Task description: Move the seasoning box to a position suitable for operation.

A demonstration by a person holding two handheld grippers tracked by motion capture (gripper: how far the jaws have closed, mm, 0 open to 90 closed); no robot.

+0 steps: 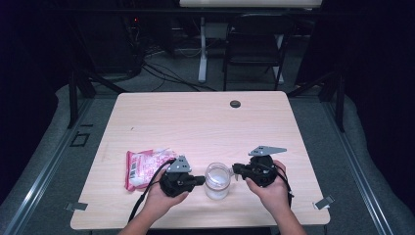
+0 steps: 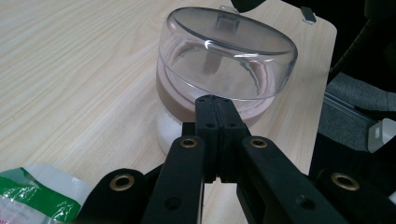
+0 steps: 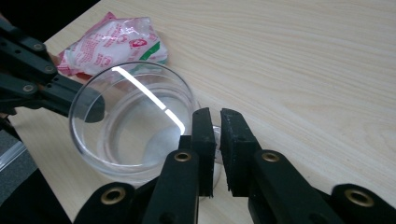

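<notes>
A clear glass cup (image 1: pixel 217 180) with a whitish bottom stands near the table's front edge, between both grippers. My left gripper (image 1: pixel 201 180) is shut with nothing between its jaws. In the left gripper view its closed tips (image 2: pixel 217 100) rest against the near side of the cup (image 2: pixel 224 60). My right gripper (image 1: pixel 236 170) comes at the cup from the other side. In the right gripper view its jaws (image 3: pixel 217 116) stand a little apart at the cup's rim (image 3: pixel 135 116), with the clear handle in the narrow gap.
A pink, white and green plastic packet (image 1: pixel 144 166) lies left of the left hand. A small black disc (image 1: pixel 235 104) sits near the wooden table's far edge. Metal clips (image 1: pixel 323 202) stick out at the front corners. A chair (image 1: pixel 254 44) stands beyond the table.
</notes>
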